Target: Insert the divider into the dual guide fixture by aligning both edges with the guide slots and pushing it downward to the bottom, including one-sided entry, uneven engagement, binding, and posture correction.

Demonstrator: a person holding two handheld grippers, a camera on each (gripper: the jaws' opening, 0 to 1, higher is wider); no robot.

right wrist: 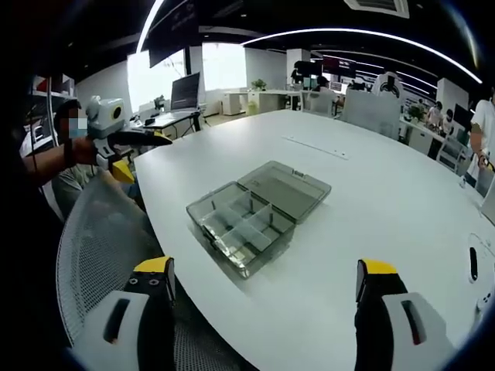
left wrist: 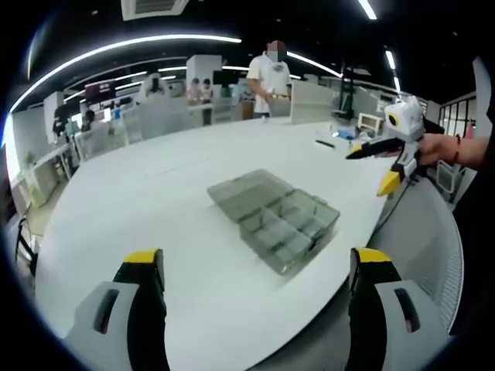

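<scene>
A clear grey plastic organiser box [left wrist: 288, 226] lies open on the white table [left wrist: 155, 201], its flat lid [left wrist: 249, 190] folded back beside it. Thin dividers split its tray [right wrist: 241, 226] into several compartments; the lid [right wrist: 288, 188] is on the far side here. My left gripper [left wrist: 257, 259] is open, hovering near the table's edge short of the box, nothing between its jaws. My right gripper [right wrist: 264, 268] is open too, empty, on the other side of the box. Each shows in the other's view, held up in a hand beside the table: right gripper [left wrist: 370, 168], left gripper [right wrist: 145, 156].
A grey mesh chair [left wrist: 433, 247] stands at the table's curved edge [right wrist: 100, 239]. A person [left wrist: 269, 77] stands beyond the far side. A laptop [right wrist: 186, 91] sits on a desk behind. A small white device [right wrist: 476, 267] lies near the table's right edge.
</scene>
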